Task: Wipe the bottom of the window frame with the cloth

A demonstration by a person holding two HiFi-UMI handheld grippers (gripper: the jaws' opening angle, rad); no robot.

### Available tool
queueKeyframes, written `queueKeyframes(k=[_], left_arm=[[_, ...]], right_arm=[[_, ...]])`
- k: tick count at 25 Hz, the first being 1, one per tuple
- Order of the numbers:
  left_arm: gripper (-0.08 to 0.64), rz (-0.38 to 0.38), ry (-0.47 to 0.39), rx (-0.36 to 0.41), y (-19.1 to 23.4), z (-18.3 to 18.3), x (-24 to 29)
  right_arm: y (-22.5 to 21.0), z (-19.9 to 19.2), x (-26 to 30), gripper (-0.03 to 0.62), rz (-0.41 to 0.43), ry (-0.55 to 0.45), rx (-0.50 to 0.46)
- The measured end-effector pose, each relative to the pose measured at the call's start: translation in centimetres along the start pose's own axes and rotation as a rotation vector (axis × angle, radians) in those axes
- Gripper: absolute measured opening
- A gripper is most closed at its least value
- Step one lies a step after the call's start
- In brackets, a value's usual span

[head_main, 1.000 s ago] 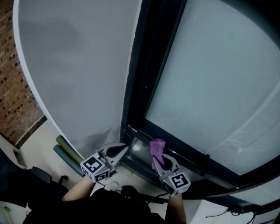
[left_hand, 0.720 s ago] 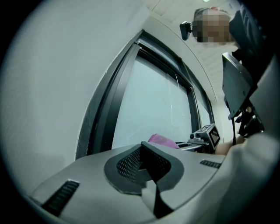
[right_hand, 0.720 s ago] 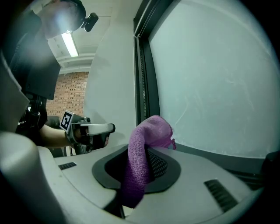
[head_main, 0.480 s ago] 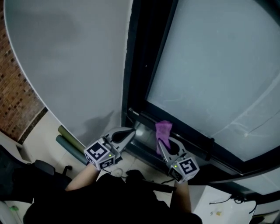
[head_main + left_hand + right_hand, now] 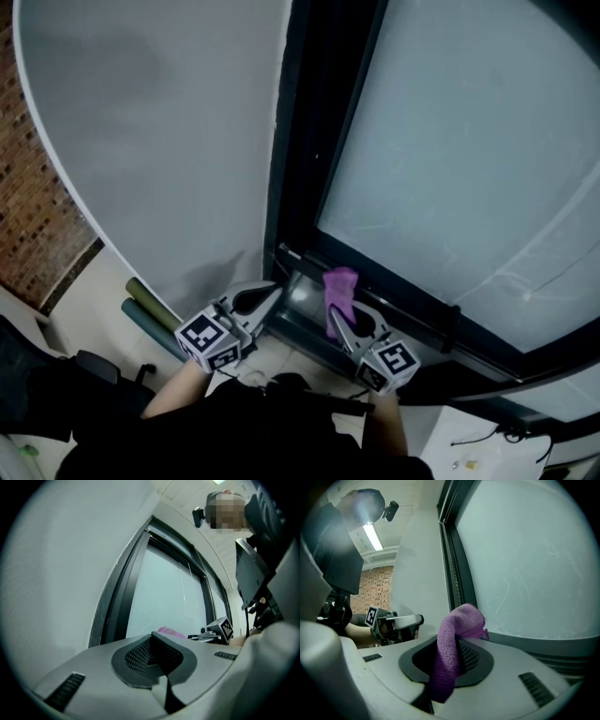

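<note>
A purple cloth (image 5: 339,289) (image 5: 454,644) is pinched in my right gripper (image 5: 337,319), whose jaws are shut on it. The cloth's free end sticks up against the dark bottom rail of the window frame (image 5: 403,309), below the frosted pane (image 5: 469,159). My left gripper (image 5: 267,298) is shut and holds nothing. It points at the frame's lower left corner, a hand's width left of the cloth. In the left gripper view the cloth (image 5: 171,632) peeks over the jaws beside the right gripper (image 5: 216,630).
A grey wall panel (image 5: 150,141) stands left of the dark frame upright (image 5: 300,141). Two rolled tubes (image 5: 145,314) lie on the floor by the wall. Brick wall (image 5: 28,225) at far left. A metal sill channel (image 5: 305,302) runs under the frame.
Both grippers rose toward the frame half a second ago, then dropped back slightly. The cloth stays pinched in the right gripper, near the bottom rail.
</note>
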State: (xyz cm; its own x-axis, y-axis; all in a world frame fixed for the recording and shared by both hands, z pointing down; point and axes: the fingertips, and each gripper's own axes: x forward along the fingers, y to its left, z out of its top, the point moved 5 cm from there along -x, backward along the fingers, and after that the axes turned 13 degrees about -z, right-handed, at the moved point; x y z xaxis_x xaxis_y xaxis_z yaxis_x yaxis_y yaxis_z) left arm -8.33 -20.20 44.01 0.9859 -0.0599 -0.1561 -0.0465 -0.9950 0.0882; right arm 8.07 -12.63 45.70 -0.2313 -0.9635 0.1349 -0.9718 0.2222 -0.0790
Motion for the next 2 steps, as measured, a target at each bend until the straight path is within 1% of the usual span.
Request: queueKeyframes(k=[2], left_arm=[[0.003,0.004,-0.005,0.005,0.15,-0.04,-0.38]], right_arm=[[0.1,-0.37,0.21,0.075,0.006,0.006,0.01]])
